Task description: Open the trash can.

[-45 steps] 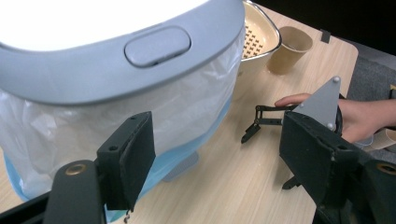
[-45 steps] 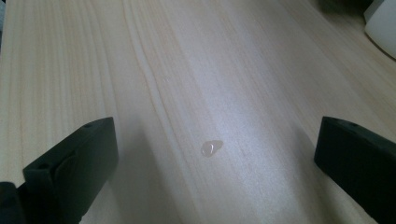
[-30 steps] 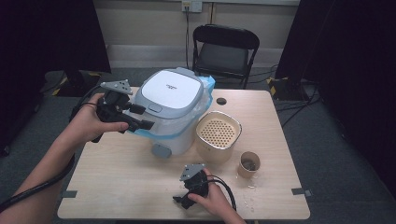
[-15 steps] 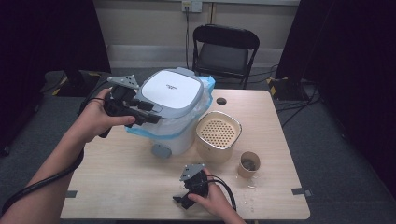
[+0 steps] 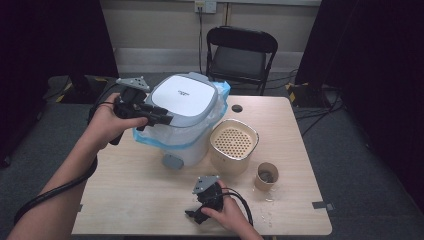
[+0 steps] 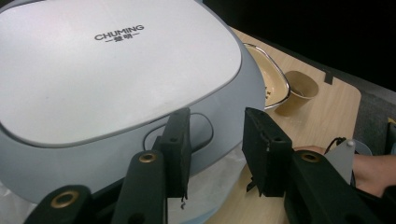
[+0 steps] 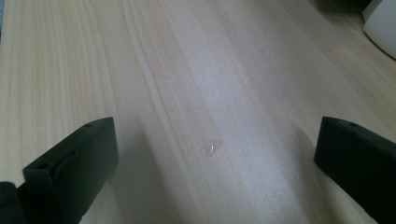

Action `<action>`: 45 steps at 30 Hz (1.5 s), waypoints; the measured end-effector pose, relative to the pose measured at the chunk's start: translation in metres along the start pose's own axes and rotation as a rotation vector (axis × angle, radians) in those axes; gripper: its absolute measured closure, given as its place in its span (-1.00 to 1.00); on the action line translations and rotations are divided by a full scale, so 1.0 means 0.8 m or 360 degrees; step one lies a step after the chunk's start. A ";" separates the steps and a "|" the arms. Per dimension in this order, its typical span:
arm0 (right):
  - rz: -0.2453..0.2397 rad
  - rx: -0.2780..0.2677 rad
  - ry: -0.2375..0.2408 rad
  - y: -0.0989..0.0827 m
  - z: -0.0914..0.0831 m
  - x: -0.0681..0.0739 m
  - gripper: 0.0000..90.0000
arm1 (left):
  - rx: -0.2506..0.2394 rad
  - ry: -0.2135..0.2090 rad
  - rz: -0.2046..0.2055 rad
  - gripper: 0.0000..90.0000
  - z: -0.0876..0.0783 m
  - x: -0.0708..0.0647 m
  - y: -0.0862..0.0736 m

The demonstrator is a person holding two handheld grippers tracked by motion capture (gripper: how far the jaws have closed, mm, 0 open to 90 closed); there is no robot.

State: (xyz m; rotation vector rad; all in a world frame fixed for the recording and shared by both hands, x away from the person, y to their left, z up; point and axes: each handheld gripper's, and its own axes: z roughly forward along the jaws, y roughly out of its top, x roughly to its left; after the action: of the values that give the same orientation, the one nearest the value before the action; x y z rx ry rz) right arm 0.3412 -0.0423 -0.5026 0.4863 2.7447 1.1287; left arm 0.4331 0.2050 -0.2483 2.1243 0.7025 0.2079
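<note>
nearest, the right gripper (image 5: 200, 214) is rested on the tabletop (image 5: 130, 200), its jaws spread wide with nothing between them; a small water drop (image 7: 211, 147) is seen there. farther off, the left gripper (image 6: 215, 154) is held at the front edge of the bin lid (image 5: 184, 95), its jaws just narrowed, half open, and the lid's raised tab (image 6: 194, 133) is not yet pinched. a slip off the smooth tab could be caused by a shallow bite. "chuming" can be read on the lid.
</note>
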 end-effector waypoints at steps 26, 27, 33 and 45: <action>-0.0006 -0.0001 -0.0003 0.000 0.000 0.000 -1.00 | -0.0007 0.0072 -0.0136 0.93 0.006 0.009 0.000; -0.0006 -0.0002 -0.0003 0.000 0.000 0.000 -1.00 | -0.0008 0.0073 -0.0147 0.94 0.006 0.009 -0.001; -0.0006 -0.0001 -0.0003 0.000 0.000 0.000 -1.00 | 0.0010 0.0071 -0.0157 0.99 0.005 0.009 -0.003; -0.0006 -0.0001 -0.0004 0.000 0.000 0.000 -1.00 | 0.0030 0.0102 -0.0200 1.00 0.005 0.007 -0.003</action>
State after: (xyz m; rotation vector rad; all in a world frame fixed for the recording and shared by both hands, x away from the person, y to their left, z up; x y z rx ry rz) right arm 0.3413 -0.0424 -0.5026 0.4823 2.7419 1.1279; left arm 0.4381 0.2062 -0.2535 2.0907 0.8753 0.2023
